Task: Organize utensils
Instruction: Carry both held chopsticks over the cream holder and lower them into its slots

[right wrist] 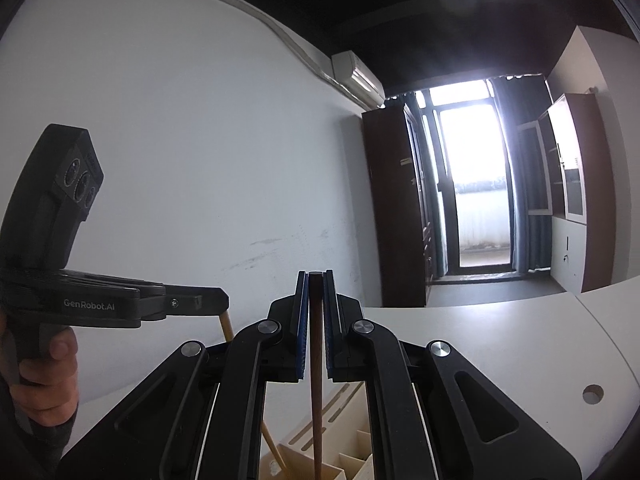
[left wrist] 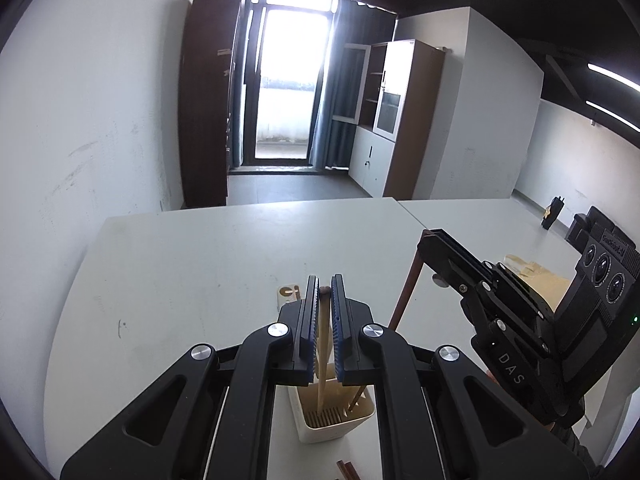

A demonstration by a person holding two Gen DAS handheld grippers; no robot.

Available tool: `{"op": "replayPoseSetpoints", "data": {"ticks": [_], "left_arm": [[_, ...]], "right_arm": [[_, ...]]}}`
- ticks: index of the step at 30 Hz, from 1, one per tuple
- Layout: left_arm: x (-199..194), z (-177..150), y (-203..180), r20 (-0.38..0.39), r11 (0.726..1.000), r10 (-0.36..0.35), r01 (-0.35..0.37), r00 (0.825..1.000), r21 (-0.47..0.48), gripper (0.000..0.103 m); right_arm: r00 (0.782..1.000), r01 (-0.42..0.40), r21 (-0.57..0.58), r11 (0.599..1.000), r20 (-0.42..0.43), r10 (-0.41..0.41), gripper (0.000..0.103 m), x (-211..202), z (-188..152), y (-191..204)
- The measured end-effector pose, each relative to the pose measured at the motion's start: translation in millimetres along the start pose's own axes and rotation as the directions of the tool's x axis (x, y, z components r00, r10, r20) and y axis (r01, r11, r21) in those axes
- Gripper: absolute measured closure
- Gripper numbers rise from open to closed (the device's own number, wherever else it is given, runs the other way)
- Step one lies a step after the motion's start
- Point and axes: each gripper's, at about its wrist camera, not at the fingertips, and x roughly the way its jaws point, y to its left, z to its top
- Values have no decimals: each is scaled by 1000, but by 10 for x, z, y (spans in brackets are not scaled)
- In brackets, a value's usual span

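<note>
My left gripper (left wrist: 324, 292) is shut on a light wooden chopstick (left wrist: 322, 356) that stands upright with its lower end inside the white utensil holder (left wrist: 320, 428). My right gripper (right wrist: 316, 276) is shut on a dark brown chopstick (right wrist: 317, 400), held upright over the holder's compartments (right wrist: 352, 460). In the left wrist view the right gripper (left wrist: 430, 236) is to the right, with the dark chopstick (left wrist: 406, 292) slanting down into the holder. In the right wrist view the left gripper (right wrist: 218, 300) is at the left with the light chopstick (right wrist: 226, 326) below it.
The holder stands on a white table (left wrist: 180, 280). Two more dark chopstick ends (left wrist: 347, 470) lie on the table near the front edge. A wooden board (left wrist: 536, 280) lies to the right. A small wooden item (left wrist: 289, 293) sits behind the left gripper. The table has a round cable hole (right wrist: 593, 394).
</note>
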Motion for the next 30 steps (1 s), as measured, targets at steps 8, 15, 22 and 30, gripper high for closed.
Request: {"op": "replayPoseSetpoints", "data": {"ticks": [8,15,22,30], "left_arm": [[258,-213,41,-63,1000,1,-2,998,-11,97],[361,-317,74,-98,1000,17,-18,995,-13,97],[397,-376,109,-118,999,26,-29,993,-23,97],[487,-441,128,-148,999,29,-35,989,-37,97]], "right_arm": [[998,10,4,1000,-62,-10,95,22,-220,-2],[995,15,22,1000,-100,-12,95,86,-223,-50],[992,17,32,999,-123,-13,95,72,-246,-63],[987,16,33,999,-157,-11,95,111,-292,-30]]}}
